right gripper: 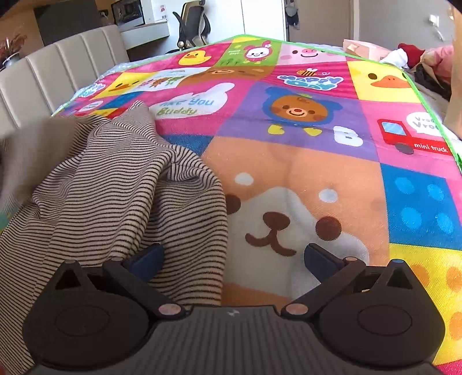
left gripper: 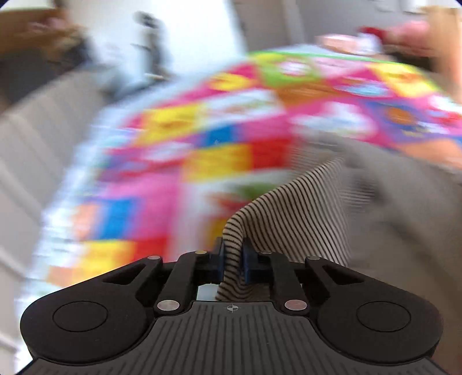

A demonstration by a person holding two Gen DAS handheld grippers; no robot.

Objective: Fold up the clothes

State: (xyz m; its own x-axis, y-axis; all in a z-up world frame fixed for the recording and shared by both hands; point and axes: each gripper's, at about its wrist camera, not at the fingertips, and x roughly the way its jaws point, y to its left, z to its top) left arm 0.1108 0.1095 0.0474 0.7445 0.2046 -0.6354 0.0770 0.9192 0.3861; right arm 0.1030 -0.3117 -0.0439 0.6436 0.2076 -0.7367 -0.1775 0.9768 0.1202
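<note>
Left tongs (left gripper: 231, 259): closed on a fold of the striped garment (left gripper: 288, 207). The cloth is pinched between the two blue pads (left gripper: 220, 259) and runs up and away from them toward the right of the left wrist view. That view is heavily blurred; beyond the pinch, only the colours of the play mat (left gripper: 202, 138) and a pale padded headboard (left gripper: 37, 138) to its left can be made out.

Right tongs (right gripper: 233, 259): open, jaws spread wide, holding nothing. The left blue pad (right gripper: 147, 259) lies over the striped garment (right gripper: 115, 196); whether it touches the cloth cannot be told. The right pad (right gripper: 317, 259) is over bare mat.

Striped garment: beige with thin dark stripes, lying rumpled and bunched on the play mat (right gripper: 288, 144), at the mat's left side in the right wrist view. Its right edge overlaps the cartoon dog face (right gripper: 283, 219) printed on the mat. Its far left portion is blurred.

Play mat: brightly printed in squares with ducks, a bear, a red truck and lettering, green edging along its far border. It is spread over a bed.

Surroundings relative to the mat: padded headboard (right gripper: 57, 66) along its left; an office chair (right gripper: 192, 23) beyond its far edge; a heap of pink, red and white items (right gripper: 415, 54) past its far right corner.
</note>
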